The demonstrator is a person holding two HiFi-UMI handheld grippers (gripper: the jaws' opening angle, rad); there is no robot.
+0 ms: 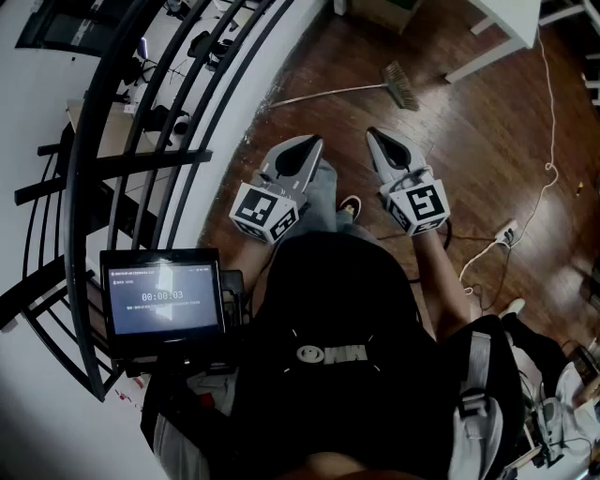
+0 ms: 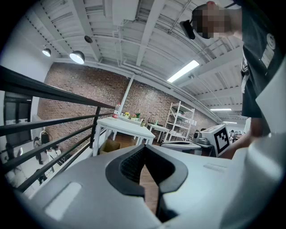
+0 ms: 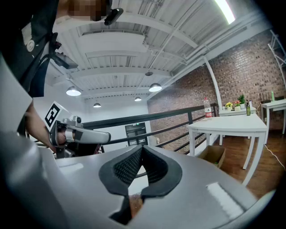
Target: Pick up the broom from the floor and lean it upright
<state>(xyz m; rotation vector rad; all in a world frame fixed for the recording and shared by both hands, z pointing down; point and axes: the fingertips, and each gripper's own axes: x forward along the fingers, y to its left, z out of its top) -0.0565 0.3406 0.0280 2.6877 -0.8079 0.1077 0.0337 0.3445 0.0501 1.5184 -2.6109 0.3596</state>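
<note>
The broom (image 1: pixel 394 86) lies flat on the wooden floor ahead of me, its long pale handle (image 1: pixel 323 94) running left toward the railing and its bristle head at the right. My left gripper (image 1: pixel 302 148) and right gripper (image 1: pixel 382 139) are held side by side in front of my body, well short of the broom. Both are shut with nothing between the jaws. In the left gripper view the left gripper (image 2: pixel 144 149) shows tips touching; in the right gripper view the right gripper (image 3: pixel 141 148) looks the same. Neither gripper view shows the broom.
A black metal railing (image 1: pixel 178 103) curves along my left. A white table (image 1: pixel 506 28) stands beyond the broom, with a cardboard box (image 2: pixel 111 146) under it. A white cable (image 1: pixel 548 150) and power strip (image 1: pixel 506 232) lie on the floor at right. A screen (image 1: pixel 164 302) sits on my chest.
</note>
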